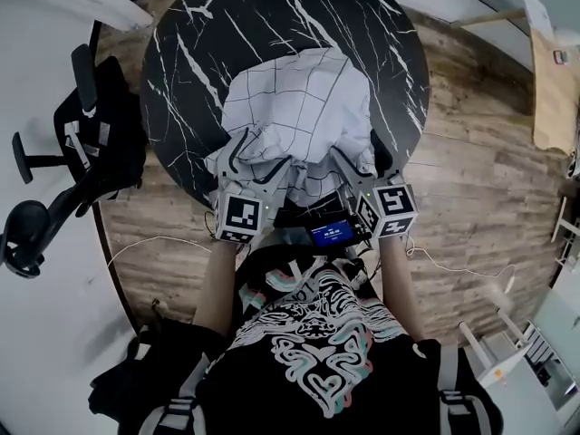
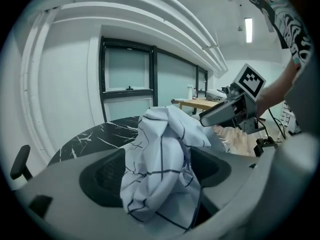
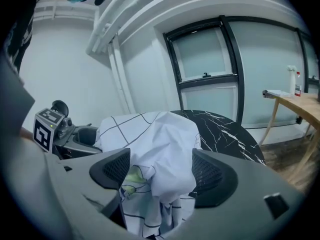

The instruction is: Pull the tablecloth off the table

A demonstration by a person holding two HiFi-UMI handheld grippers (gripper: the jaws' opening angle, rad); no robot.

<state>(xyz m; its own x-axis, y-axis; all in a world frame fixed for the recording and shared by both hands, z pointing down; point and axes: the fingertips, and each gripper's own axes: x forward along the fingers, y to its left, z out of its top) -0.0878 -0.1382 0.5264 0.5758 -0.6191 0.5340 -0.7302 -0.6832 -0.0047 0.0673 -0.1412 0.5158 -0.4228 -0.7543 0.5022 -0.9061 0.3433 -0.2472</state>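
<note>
A white tablecloth [image 1: 299,107] with a thin dark grid lies bunched up on the near half of the round black marble table [image 1: 272,16]. Its near edge hangs toward me over the rim. My left gripper [image 1: 258,157] and right gripper [image 1: 361,157] sit side by side at that edge. In the left gripper view a crumpled wad of cloth [image 2: 160,154] stands between the wide-apart jaws of the left gripper [image 2: 160,171], and the pads do not squeeze it. In the right gripper view the cloth [image 3: 160,144] droops loosely between the spread jaws of the right gripper [image 3: 160,171].
A black office chair [image 1: 82,143] stands to the table's left. A light wooden desk [image 1: 553,89] is at the far right. A white cable [image 1: 163,241] runs across the wood floor near my feet, and a white rack [image 1: 517,352] stands at the lower right.
</note>
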